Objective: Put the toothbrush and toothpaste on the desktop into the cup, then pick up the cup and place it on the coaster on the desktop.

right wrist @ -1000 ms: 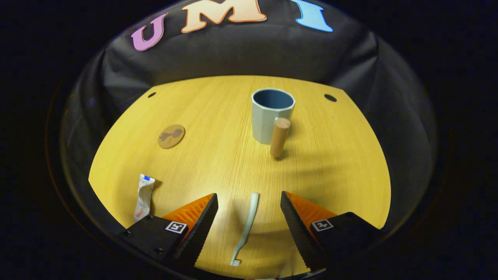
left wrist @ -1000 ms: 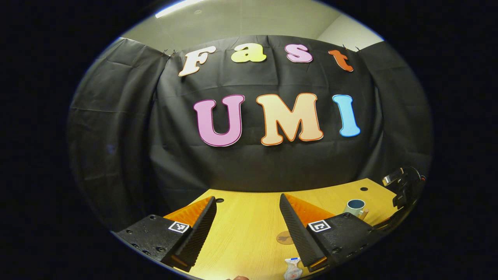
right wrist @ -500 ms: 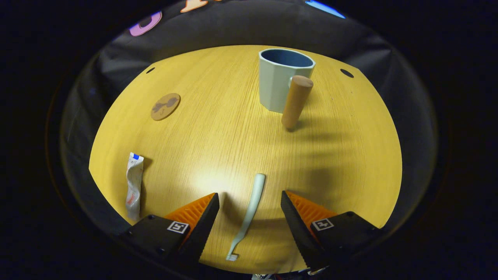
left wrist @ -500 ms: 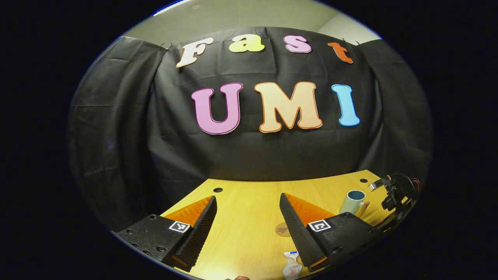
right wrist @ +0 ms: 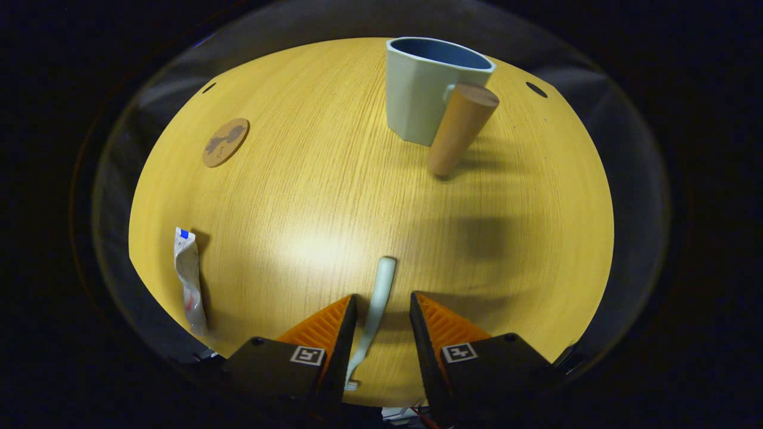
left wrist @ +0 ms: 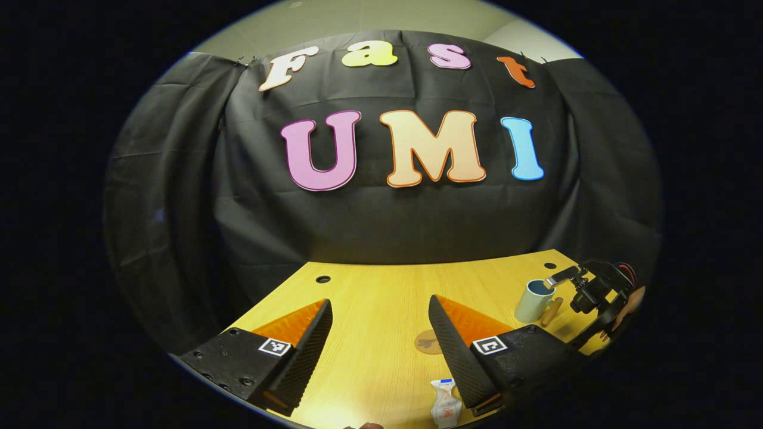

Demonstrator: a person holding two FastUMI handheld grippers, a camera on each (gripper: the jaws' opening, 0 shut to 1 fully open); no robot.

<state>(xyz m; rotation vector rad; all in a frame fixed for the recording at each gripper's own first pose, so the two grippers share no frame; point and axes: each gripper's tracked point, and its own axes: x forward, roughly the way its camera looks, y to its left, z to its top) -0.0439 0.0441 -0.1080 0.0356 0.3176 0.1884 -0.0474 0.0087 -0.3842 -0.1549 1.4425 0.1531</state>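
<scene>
Left gripper view, left gripper (left wrist: 378,339): jaws spread wide, holding nothing, above the desktop (left wrist: 381,298)
Toothpaste (left wrist: 446,407): crumpled soft tube lying flat by the near edge; probably light and squashy, best pinched mid-body
Coaster (left wrist: 428,342): flat, bare
Right gripper view, right gripper (right wrist: 380,333): jaws narrowed either side of the toothbrush (right wrist: 374,313), contact not certain
Toothbrush: flat on the desk, likely light, stiff, slim; take the handle
Cup (right wrist: 424,89): upright, well apart, wooden handle
</scene>
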